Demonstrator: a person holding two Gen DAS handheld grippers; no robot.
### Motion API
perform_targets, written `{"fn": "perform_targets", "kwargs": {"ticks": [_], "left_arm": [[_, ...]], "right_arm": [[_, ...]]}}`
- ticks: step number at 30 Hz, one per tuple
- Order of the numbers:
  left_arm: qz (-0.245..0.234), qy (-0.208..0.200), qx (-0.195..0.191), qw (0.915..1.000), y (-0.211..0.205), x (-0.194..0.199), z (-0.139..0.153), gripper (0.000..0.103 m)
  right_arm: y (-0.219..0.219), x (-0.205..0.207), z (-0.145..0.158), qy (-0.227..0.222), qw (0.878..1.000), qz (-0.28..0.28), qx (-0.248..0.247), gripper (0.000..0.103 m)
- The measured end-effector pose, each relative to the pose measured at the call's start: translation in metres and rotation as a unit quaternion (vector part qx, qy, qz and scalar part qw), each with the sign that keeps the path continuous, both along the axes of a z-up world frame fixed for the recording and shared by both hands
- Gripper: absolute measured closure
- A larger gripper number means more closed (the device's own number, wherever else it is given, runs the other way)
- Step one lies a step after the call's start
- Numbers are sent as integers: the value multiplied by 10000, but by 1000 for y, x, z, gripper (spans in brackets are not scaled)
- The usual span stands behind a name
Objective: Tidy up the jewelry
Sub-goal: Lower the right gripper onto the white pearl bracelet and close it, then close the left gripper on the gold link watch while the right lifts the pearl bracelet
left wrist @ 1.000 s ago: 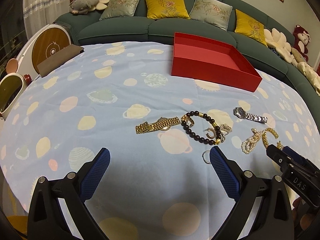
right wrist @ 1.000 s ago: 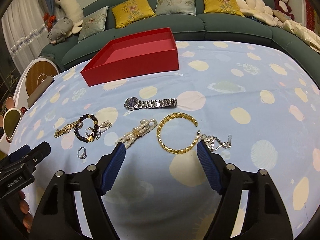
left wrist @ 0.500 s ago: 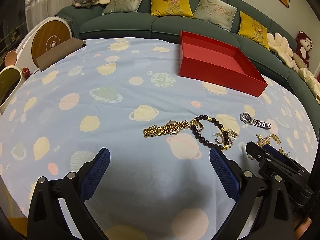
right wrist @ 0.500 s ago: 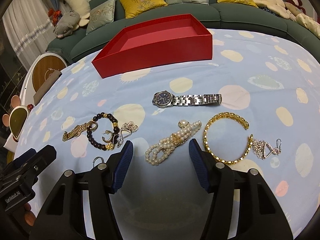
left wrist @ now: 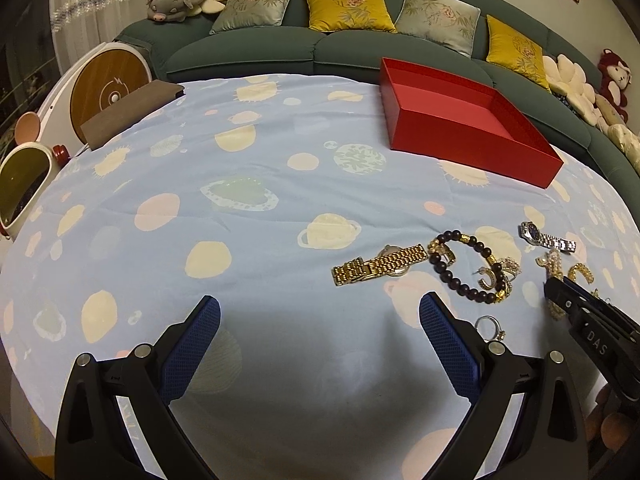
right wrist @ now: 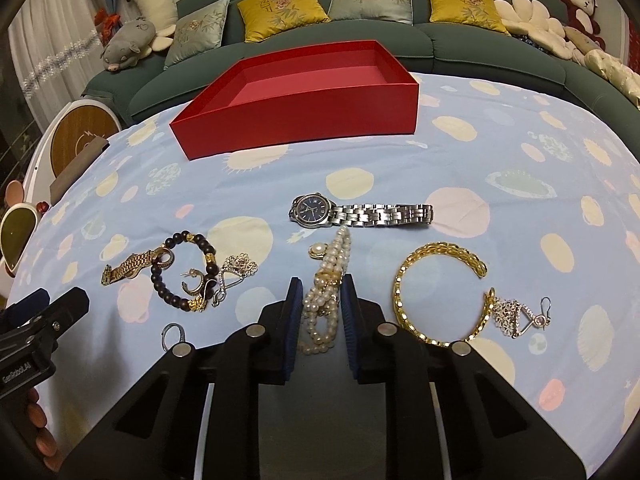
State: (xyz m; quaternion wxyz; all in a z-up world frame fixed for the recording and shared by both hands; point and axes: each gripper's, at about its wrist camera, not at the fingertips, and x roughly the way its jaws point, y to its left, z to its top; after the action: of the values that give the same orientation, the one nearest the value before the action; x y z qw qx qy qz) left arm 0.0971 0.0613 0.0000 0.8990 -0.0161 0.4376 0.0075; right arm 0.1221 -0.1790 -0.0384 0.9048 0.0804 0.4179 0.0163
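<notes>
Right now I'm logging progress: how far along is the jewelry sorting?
Done: nothing yet; what shows of the red box is empty. In hand: the right gripper is closing on the pearl bracelet, still lying on the cloth. The left gripper is open over bare cloth. Left: silver watch, gold bangle, bead bracelet, gold watch, ring and the small earrings.
</notes>
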Motion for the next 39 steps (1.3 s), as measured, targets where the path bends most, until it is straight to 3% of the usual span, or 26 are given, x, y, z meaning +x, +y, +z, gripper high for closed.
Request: {"fn": "perform_targets", "kwargs": {"ticks": [9,14,22,27,29,34,39], "left_arm": [[-113,-106,94,9998,4,8,1,6],[-409,-60,154,9990,1,22,-3,7],[-1091,0,410,9932,-19,41,-14,18],[-1356,84,261,9904,-26,53,-25,21],[-1387,108,212,9900,-28,53,-24,27],[-1654,16,354,9856,-46,40,-21,66],[-1717,32,267,9848,-53,31,-19,91]], "right_arm": [[-7,-16,13,-104,9995,153,267,87],[-6,-27,23,-138,9985,298,449,87],[-5,-33,25,-50,9968,427,668,87],[-8,-35,25,-32,9966,422,710,87],[-9,-35,26,-31,9966,415,711,87],[-12,-34,26,-17,9966,391,723,87],[-12,-34,26,-7,9967,393,717,87]]}}
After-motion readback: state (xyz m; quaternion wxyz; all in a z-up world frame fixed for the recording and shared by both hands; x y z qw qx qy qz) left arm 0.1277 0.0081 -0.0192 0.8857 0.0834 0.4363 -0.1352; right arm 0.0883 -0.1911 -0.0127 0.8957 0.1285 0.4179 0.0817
